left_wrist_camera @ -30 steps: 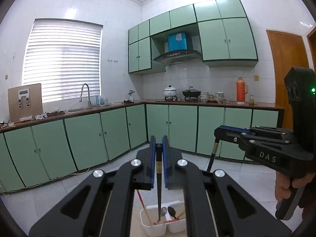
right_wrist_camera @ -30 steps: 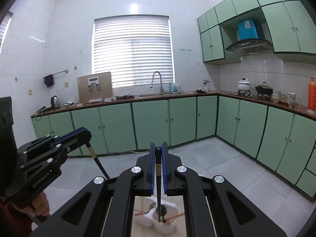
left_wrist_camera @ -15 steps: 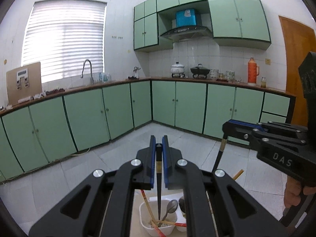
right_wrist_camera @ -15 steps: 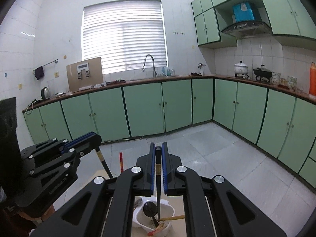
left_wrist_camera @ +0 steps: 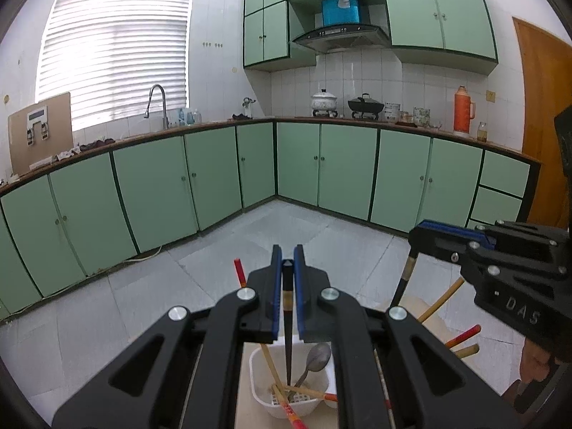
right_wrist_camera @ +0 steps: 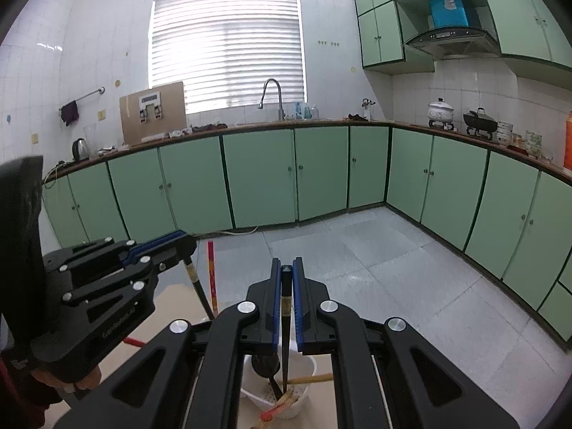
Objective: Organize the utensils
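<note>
Left gripper [left_wrist_camera: 287, 261] clamped on 1 dark chopstick [left_wrist_camera: 288, 343], tip down in the white holder [left_wrist_camera: 258, 375]. Right gripper [right_wrist_camera: 286, 271] likewise gripping another chopstick [right_wrist_camera: 285, 343] over the same holder.

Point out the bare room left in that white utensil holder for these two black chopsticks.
Holder: open along its left wall, beside the leaning chopstick. Crowded at the middle and right, where the spoon and crossed chopsticks lie.

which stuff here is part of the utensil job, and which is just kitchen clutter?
Job:
- left tool, shut on a black chopstick
- right tool, shut on another black chopstick
- white holder with a spoon and loose chopsticks

Clutter:
- white pot
- black pot
- orange flask
- kettle
</note>
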A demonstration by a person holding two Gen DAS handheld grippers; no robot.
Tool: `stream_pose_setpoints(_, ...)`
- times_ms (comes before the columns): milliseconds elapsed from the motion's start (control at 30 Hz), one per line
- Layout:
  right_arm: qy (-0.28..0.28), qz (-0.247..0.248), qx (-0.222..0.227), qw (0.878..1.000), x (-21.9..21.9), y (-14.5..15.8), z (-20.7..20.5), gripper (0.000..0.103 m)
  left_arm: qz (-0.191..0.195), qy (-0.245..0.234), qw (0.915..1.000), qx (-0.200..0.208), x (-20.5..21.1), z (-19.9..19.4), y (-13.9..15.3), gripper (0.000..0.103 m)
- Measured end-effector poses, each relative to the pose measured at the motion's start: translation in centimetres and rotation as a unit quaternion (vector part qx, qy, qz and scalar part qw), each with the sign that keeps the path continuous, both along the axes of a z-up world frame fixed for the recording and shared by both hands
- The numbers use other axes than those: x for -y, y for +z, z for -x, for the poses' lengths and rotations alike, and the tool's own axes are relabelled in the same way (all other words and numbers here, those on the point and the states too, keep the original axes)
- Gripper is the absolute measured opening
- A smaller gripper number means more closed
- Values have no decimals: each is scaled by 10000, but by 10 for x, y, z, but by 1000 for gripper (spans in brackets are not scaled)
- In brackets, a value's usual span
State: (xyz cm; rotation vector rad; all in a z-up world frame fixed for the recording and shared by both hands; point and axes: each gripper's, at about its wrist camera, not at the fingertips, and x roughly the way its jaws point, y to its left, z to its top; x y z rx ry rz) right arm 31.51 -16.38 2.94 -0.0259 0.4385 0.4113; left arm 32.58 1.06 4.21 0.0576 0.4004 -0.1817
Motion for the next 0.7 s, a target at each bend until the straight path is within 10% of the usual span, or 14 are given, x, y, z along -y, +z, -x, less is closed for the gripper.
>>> stream_pose_setpoints(233, -9, 7, -194, 9998, 3, -11, 2, 8, 20, -10, 9997, -240, -6, -2, -9, 8)
stream_pose_setpoints(700, -297, -448, -5, 9986, 40, 6, 35, 43, 159, 181, 9995, 189, -23, 42, 15, 68)
